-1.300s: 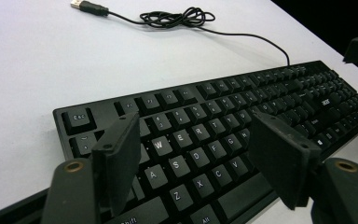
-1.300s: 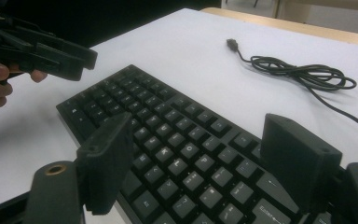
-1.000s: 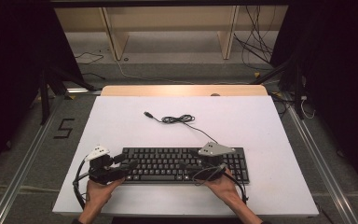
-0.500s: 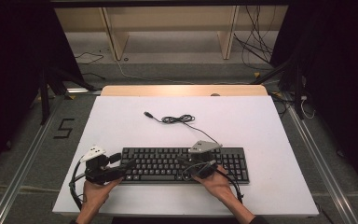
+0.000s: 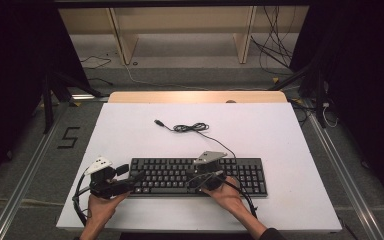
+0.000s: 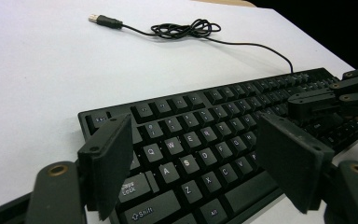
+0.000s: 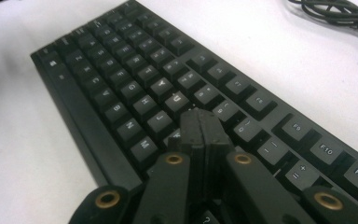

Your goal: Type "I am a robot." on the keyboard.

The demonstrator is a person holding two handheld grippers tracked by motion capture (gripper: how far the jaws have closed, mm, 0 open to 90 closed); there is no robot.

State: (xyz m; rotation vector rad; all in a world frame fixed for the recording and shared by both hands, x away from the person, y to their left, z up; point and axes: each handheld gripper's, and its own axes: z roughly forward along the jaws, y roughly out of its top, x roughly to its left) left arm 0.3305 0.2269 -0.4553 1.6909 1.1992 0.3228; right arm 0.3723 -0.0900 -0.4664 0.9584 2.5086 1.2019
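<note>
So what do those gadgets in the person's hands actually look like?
Both are black. The left gripper has two flat, square-ended jaw pads on arms with brass-coloured rivets; the right gripper looks alike. In the high view each carries a grey three-cornered plate on top and trails a black cable.

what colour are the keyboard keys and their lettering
Black keys with white lettering on the keyboard, clearest in the left gripper view.

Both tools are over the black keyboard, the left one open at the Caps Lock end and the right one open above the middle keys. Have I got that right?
Not quite. The right tool is shut, its jaws pressed together with nothing between them, tips over the keyboard's middle keys, as the right gripper view shows. The rest holds: the left tool is open at the Caps Lock end.
</note>
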